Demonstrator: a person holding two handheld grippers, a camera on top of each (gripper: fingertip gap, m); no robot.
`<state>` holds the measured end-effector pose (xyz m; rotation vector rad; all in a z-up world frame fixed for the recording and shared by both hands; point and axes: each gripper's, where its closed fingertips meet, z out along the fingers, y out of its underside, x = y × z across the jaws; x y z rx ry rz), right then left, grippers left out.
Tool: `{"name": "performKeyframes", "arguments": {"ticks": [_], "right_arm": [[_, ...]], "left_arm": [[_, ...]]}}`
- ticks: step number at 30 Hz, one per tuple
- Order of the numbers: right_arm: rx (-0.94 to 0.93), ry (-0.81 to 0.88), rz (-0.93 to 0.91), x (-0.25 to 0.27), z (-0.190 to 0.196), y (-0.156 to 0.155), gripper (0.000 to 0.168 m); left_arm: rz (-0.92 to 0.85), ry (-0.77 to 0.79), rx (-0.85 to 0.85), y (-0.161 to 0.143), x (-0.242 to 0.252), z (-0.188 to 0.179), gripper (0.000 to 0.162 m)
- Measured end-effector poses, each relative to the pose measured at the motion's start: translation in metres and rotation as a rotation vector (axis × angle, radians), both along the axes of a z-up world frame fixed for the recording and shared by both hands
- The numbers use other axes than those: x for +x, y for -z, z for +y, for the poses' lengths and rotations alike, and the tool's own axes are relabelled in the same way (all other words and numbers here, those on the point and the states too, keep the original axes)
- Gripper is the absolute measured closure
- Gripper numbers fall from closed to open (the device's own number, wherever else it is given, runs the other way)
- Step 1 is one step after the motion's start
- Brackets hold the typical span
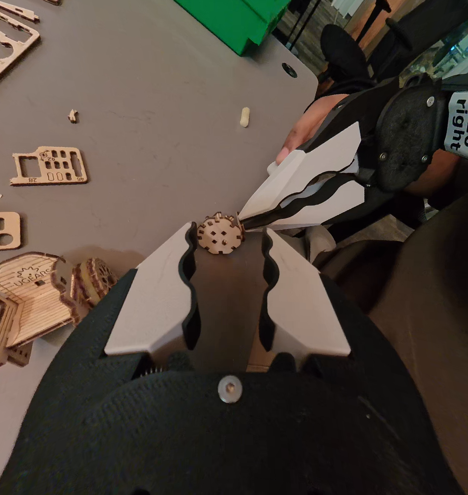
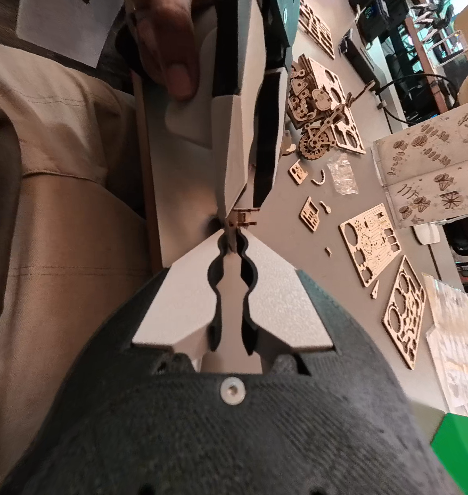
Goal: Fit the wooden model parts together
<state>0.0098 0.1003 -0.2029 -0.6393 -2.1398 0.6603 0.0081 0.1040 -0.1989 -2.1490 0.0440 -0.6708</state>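
The small round pale-wood gear wheel w/ notched rim and little square holes (image 1: 221,235) sits at the near edge of the flat grey table (image 1: 147,107), right by the person's lap. It looks like two thin discs joined by tiny pegs, seen edge-on in the right wrist view (image 2: 243,217).

The left gripper w/ white fingers and black wavy pads (image 1: 228,233) is spread wide. One fingertip touches the wheel's left side; the other is apart from it, so no grip there.

The right gripper, same white and black kind (image 1: 240,220), has its tips pressed nearly together on a thin wood bit at the wheel's rim (image 2: 231,242). Prob. a small slat going into a notch, but it's too tiny to be sure.

How it handles, my guess: very light, stiff, thin plywood. The teeth and pegs look easy to snap. It could slide on the smooth table when pushed. Best hold is across the flat faces or the rim, not on a single tooth, w/ a soft squeeze.

Other bits: flat wood sheets w/ cut-out holes (image 2: 369,241), a half-built wood model w/ a spoked wheel (image 2: 318,107), a green box (image 1: 232,21).
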Motion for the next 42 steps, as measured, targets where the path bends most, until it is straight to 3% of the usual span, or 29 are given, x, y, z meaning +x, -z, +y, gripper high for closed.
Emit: {"name": "performKeyframes", "arguments": {"ticks": [1, 23, 42], "right_arm": [[-0.002, -0.001, 0.0, 0.0, 0.0, 0.0, 0.164], [-0.053, -0.016, -0.02, 0.0011, 0.0009, 0.0007, 0.168], [-0.281, 0.011, -0.133, 0.0003, 0.0028, 0.0006, 0.167]], "left_arm": [[-0.004, -0.004, -0.001, 0.0, -0.0007, 0.0002, 0.117], [-0.009, -0.004, -0.013, 0.0014, -0.0031, -0.0012, 0.125], [-0.021, -0.008, -0.025, 0.0024, -0.0045, -0.0002, 0.126]]}}
